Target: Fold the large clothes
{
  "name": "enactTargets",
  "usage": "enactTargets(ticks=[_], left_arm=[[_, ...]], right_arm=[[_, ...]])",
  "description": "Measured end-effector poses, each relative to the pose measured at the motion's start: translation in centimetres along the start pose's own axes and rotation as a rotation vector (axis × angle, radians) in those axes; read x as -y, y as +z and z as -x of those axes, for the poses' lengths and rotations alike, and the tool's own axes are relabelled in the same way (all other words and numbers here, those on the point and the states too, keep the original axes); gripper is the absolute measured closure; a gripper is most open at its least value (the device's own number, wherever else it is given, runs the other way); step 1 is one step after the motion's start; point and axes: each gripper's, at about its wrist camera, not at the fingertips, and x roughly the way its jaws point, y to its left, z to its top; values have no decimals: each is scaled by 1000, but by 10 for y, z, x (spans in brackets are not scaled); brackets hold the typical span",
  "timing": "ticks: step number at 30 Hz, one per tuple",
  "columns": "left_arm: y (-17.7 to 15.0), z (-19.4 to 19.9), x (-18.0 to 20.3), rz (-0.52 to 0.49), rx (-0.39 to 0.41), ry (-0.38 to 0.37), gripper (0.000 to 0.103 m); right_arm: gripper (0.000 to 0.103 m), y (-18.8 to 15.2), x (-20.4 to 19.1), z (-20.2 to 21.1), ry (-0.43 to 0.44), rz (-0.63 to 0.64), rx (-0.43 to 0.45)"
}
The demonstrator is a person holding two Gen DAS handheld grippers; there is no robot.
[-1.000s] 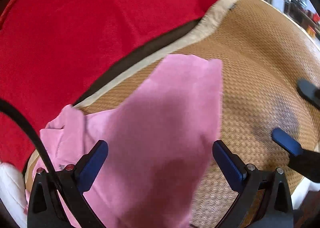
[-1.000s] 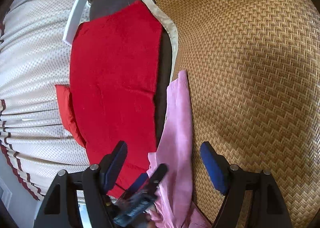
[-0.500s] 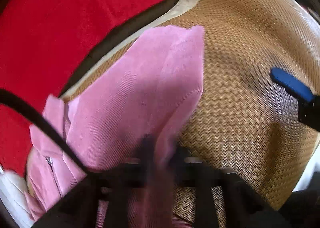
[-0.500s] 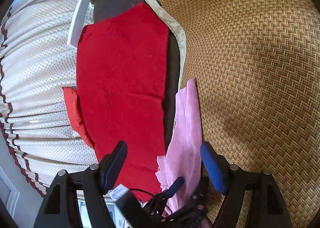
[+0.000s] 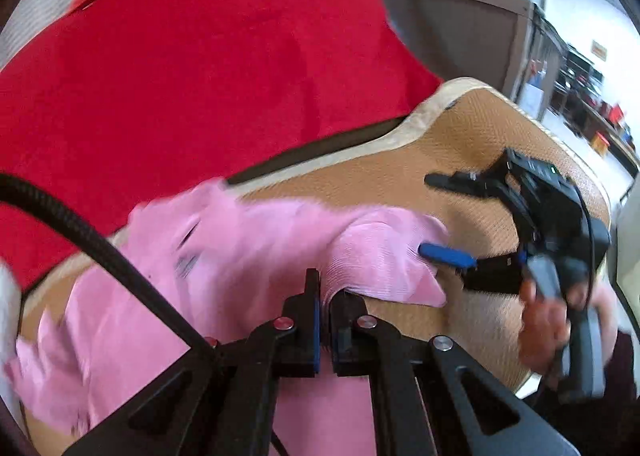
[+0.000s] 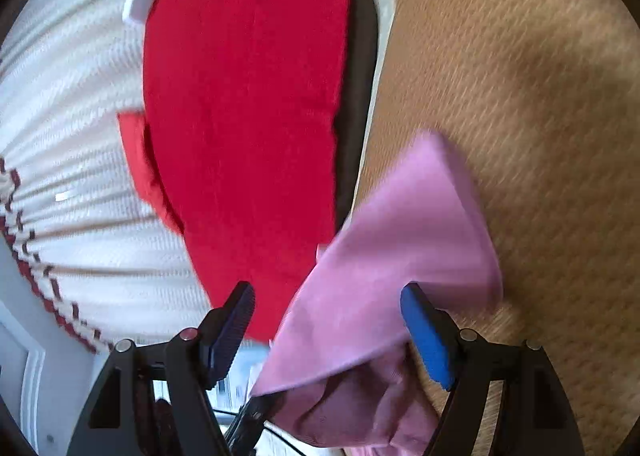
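Observation:
A pink ribbed garment [image 5: 240, 256] lies crumpled on a woven straw mat [image 5: 400, 184]. My left gripper [image 5: 325, 288] is shut on a raised fold of it. In the left wrist view my right gripper [image 5: 448, 220] is open at the garment's right corner, one blue pad touching the cloth. In the right wrist view my right gripper [image 6: 328, 320] is open, and a lifted flap of the pink garment [image 6: 400, 256] hangs between its fingers [image 6: 424, 332] without being pinched. The view is motion-blurred.
A red blanket [image 5: 200, 68] covers the surface beyond the mat's pale edge [image 5: 420, 124]; it also shows in the right wrist view [image 6: 248, 96]. A white patterned curtain [image 6: 68, 116] hangs on the left. Shelves [image 5: 580, 96] stand far right.
My left gripper closed on the pink cloth and lifted a fold of it. My right gripper moved in until the flap hangs between its open fingers.

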Motion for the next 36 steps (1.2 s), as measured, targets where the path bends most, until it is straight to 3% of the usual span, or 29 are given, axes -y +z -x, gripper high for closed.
enactTargets(ticks=[2, 3, 5, 6, 9, 11, 15, 18, 19, 22, 24, 26, 29, 31, 32, 34, 36], left_arm=[[-28, 2, -21, 27, -41, 25, 99], [-42, 0, -32, 43, -78, 38, 91], [-67, -10, -57, 95, -155, 63, 58], [-77, -13, -67, 129, -185, 77, 33], [-93, -1, -85, 240, -180, 41, 28], [-84, 4, -81, 232, -144, 53, 28], [-60, 36, -43, 44, -19, 126, 27], [-41, 38, -22, -34, 30, 126, 15], [-35, 33, -15, -54, 20, 135, 15], [-27, -11, 3, -109, -106, 162, 15], [-29, -38, 6, -90, -179, 121, 15], [-31, -55, 3, -55, -214, 129, 16], [-33, -63, -6, 15, -206, 111, 40], [-32, -53, -9, 16, -177, 96, 89], [-29, -50, -12, 32, -166, 74, 94], [-25, -39, -21, 91, -125, 0, 94], [-22, -24, -31, 119, -73, -29, 94]], right_arm=[[24, -11, 1, -15, -19, -6, -32], [24, -16, 2, -20, -20, -17, -38], [24, -27, -1, -27, -11, -10, -42], [24, -29, -4, -29, -16, 6, -41], [24, -39, -16, -29, -44, 83, -31], [24, -43, -18, -29, -56, 104, -36], [24, -39, -26, -16, -37, 142, -8], [24, -41, -49, -1, -74, 279, 55], [24, -44, -58, 3, -89, 329, 82], [24, -52, -80, 15, -125, 461, 139], [24, -55, -88, 20, -141, 505, 170], [24, -52, -87, 25, -136, 496, 172], [24, -43, -78, 27, -105, 429, 155], [24, -40, -74, 27, -99, 406, 142], [24, -39, -72, 26, -100, 399, 133], [24, -38, -69, 20, -115, 387, 106], [24, -39, -66, 13, -134, 387, 79]])
